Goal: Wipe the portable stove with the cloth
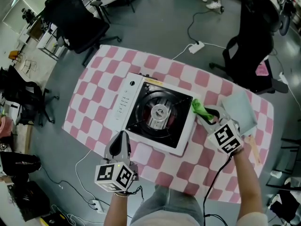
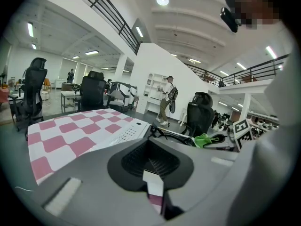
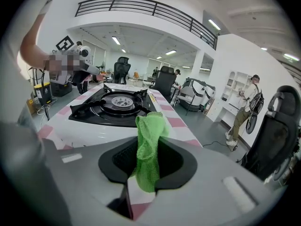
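Observation:
The portable stove [image 1: 157, 114], white with a black burner, lies in the middle of a pink-and-white checkered table [image 1: 99, 86]. My right gripper [image 1: 205, 116] is at the stove's right edge, shut on a green cloth [image 1: 199, 107]. In the right gripper view the green cloth [image 3: 149, 140] stands up out of the shut jaws of the right gripper [image 3: 146, 168], with the stove [image 3: 113, 108] just beyond. My left gripper [image 1: 122, 135] hovers by the stove's near-left corner, shut and holding nothing. The left gripper view shows the left gripper [image 2: 151, 166], the stove's control panel [image 2: 127, 132] and the cloth [image 2: 203, 139] farther off.
A pale blue-green sheet [image 1: 240, 108] lies on the table to the right of my right gripper. Black office chairs [image 1: 75, 22] [image 1: 251, 46] stand beyond the table. A power strip [image 1: 196, 46] and cables lie on the floor.

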`<state>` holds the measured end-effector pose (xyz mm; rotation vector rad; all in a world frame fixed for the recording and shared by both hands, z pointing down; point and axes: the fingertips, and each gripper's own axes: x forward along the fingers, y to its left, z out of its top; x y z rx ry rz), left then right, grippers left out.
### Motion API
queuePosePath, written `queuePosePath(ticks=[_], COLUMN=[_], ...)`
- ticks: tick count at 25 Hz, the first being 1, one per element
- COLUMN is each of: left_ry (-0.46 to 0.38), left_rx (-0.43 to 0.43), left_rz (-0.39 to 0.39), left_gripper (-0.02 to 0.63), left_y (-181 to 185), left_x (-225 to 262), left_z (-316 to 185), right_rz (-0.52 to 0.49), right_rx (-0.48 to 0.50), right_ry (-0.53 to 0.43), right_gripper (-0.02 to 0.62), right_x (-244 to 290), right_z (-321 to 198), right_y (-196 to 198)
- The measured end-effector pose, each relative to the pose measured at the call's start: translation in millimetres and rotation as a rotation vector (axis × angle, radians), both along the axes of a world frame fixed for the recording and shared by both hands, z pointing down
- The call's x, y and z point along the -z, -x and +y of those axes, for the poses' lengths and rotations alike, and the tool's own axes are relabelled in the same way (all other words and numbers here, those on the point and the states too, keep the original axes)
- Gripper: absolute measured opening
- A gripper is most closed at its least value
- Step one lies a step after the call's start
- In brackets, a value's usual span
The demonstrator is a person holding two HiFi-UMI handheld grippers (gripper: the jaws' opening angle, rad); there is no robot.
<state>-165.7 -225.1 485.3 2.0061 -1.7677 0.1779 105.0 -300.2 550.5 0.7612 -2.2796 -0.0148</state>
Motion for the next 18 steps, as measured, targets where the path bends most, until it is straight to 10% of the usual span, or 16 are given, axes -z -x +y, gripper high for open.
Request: queuePosePath(ticks=[18], left_ry=[0.001], left_rx=[-0.001], left_rz=[0.002], left_gripper=[0.000], left_y=[-1.4], left_x=[0.5], left_z=[16.2], right_rz=[-0.008], right_rx=[0.026], right_ry=[0.023], right_gripper=[0.100], right_x=[-2.6], right_z=[24.0], right_y=[7.2])
